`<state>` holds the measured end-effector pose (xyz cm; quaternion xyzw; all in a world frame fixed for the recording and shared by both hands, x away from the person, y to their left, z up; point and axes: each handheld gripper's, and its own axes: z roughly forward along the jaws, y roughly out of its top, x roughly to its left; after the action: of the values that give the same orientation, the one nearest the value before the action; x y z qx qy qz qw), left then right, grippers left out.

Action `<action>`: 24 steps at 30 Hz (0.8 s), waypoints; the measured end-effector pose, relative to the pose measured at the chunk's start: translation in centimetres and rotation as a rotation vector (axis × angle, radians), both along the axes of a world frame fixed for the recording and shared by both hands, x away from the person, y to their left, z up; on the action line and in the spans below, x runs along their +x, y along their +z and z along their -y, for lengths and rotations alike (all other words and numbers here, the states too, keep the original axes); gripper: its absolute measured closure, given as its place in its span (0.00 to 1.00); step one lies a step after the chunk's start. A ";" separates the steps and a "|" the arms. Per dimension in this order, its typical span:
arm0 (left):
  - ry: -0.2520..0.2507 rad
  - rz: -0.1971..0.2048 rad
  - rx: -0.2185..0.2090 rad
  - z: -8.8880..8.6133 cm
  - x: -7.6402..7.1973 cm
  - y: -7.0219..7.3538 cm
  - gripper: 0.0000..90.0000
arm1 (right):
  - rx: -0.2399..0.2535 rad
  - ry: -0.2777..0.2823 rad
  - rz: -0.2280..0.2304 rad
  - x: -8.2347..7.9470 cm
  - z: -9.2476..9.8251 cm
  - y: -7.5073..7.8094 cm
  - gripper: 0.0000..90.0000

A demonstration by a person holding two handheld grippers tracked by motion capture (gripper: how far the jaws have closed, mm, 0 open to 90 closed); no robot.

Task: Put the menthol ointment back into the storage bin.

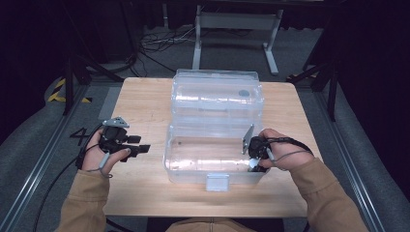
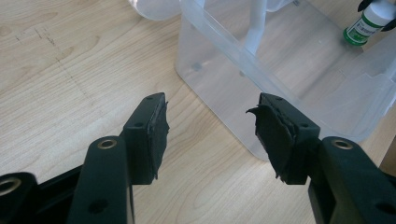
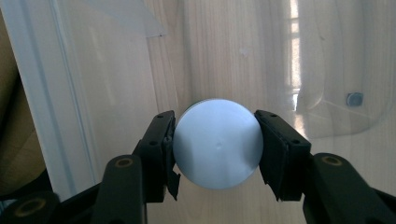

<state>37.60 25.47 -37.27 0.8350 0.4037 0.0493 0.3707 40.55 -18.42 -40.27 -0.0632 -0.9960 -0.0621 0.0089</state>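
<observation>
Pinching white-capped bottle (image 3: 217,143) between right claw (image 3: 215,144) pads | inside clear box (image 1: 193,166) | left claw (image 2: 210,130) spread, empty

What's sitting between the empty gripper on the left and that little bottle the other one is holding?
Bare wooden table, then the clear box's near wall. The left gripper view shows this stretch from the left gripper to the bottle.

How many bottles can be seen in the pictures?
1. The white-capped bottle is between the jaws of the right gripper, inside the clear plastic box near its front right corner. No other bottle is visible.
</observation>
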 end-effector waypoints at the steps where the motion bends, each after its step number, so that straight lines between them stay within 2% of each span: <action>1: 0.001 0.000 0.000 0.0 0.0 0.0 0.49 | -0.006 0.003 -0.001 0.0 0.0 0.0 0.56; 24: 0.002 -0.011 0.001 -0.1 0.2 -0.3 0.49 | -0.046 0.003 -0.032 0.5 -0.5 -0.5 0.56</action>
<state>37.78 25.56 -37.56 0.8351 0.4066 0.0453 0.3678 41.02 -17.88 -40.72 -0.0630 -0.9970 -0.0382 0.0236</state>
